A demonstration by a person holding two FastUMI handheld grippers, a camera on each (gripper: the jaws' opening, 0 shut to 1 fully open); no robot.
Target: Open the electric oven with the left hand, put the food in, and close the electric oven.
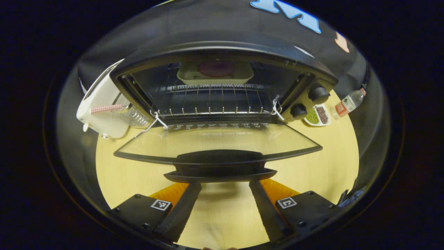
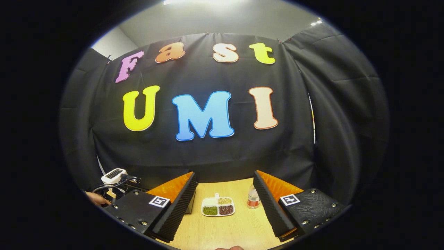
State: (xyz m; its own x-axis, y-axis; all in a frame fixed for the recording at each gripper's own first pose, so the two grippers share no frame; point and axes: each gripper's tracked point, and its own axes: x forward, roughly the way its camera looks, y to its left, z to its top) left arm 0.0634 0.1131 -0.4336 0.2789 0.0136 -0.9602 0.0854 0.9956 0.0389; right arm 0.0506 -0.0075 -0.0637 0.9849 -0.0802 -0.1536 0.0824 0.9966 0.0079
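The black electric oven (image 1: pixel 222 52) stands open in the left gripper view, its glass door (image 1: pixel 215 139) folded down flat toward me. Deep inside, behind the wire rack (image 1: pixel 211 100), a cream tray with dark reddish food (image 1: pixel 215 71) rests at the back. My left gripper (image 1: pixel 225 185) is open, its fingertips just under the door handle (image 1: pixel 218 163), one to each side of its middle, not pressing it. In the right gripper view my right gripper (image 2: pixel 224 177) is open and holds nothing, raised above the wooden table (image 2: pixel 222 229) and facing the booth wall.
Two knobs (image 1: pixel 318 93) sit on the oven's right panel. A white appliance (image 1: pixel 104 111) stands left of the oven. A divided dish of beans (image 1: pixel 317 115) (image 2: pixel 218 206) and a small bottle (image 1: pixel 348 103) (image 2: pixel 253 198) stand right of it. A hand (image 2: pixel 95 198) shows at far left.
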